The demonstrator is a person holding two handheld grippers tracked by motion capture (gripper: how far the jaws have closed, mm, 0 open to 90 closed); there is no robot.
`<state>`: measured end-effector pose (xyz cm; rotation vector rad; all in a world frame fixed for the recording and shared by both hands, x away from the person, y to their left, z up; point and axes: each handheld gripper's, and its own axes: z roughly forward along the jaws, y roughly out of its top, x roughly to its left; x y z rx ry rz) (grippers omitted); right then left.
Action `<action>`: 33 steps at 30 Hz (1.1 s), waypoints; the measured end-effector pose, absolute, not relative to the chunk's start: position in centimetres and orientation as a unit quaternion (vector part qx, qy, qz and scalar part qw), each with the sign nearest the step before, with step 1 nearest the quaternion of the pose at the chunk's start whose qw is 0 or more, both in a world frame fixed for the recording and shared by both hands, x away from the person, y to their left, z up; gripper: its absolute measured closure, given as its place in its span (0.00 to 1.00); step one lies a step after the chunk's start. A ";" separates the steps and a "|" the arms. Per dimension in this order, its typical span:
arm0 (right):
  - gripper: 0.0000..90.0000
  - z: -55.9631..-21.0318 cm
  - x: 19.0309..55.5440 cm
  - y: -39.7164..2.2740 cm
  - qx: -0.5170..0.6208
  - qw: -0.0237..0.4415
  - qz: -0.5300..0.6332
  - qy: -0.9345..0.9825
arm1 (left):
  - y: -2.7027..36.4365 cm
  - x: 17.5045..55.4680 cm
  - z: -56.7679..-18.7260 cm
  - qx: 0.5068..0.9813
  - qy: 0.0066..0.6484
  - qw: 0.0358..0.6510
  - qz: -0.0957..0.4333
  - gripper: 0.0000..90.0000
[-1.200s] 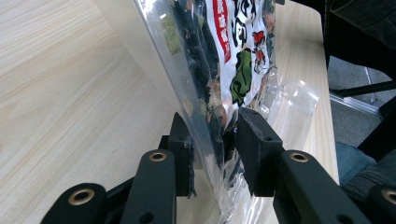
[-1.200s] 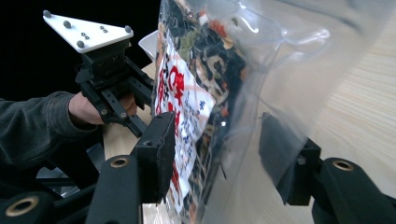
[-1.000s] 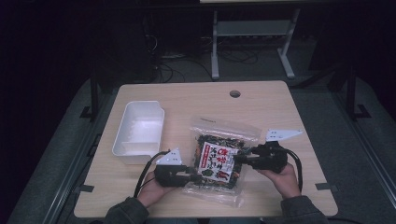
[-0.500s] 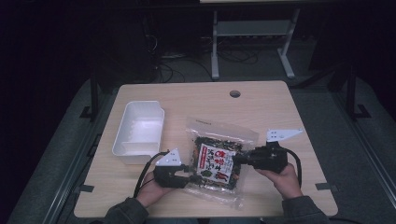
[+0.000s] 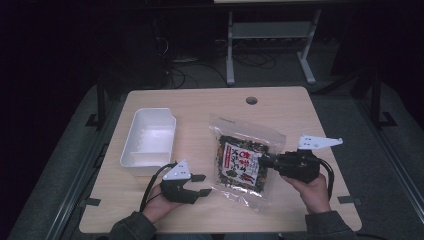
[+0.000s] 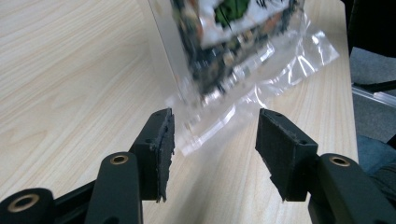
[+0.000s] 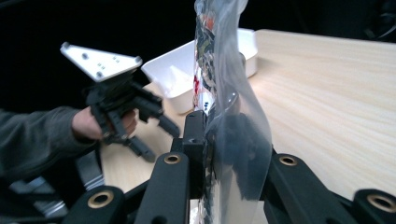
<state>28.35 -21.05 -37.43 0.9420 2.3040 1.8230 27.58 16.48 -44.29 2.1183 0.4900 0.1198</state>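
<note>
High view: your right gripper pinches the snack bag upright for transfer, left gripper jaws gaping beside it.

The snack bag carries a white label with large red characters, too small and blurred to read.

Bench: pale wood, round cable hole near far edge
Floor: grey carpet
Behind: dark room, metal frame legs, cables
</note>
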 end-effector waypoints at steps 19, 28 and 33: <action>0.84 -34.6 28.1 -19.4 0.368 0.170 0.575 0.711 | 17.3 25.5 -43.8 0.877 0.195 0.430 0.090 0.31; 0.84 -33.0 29.0 -16.5 0.355 0.186 0.587 0.703 | 19.6 24.9 -43.6 0.873 0.213 0.427 0.103 0.30; 0.84 -32.0 29.5 -14.3 0.347 0.195 0.606 0.688 | 21.1 24.5 -43.5 0.871 0.220 0.423 0.115 0.30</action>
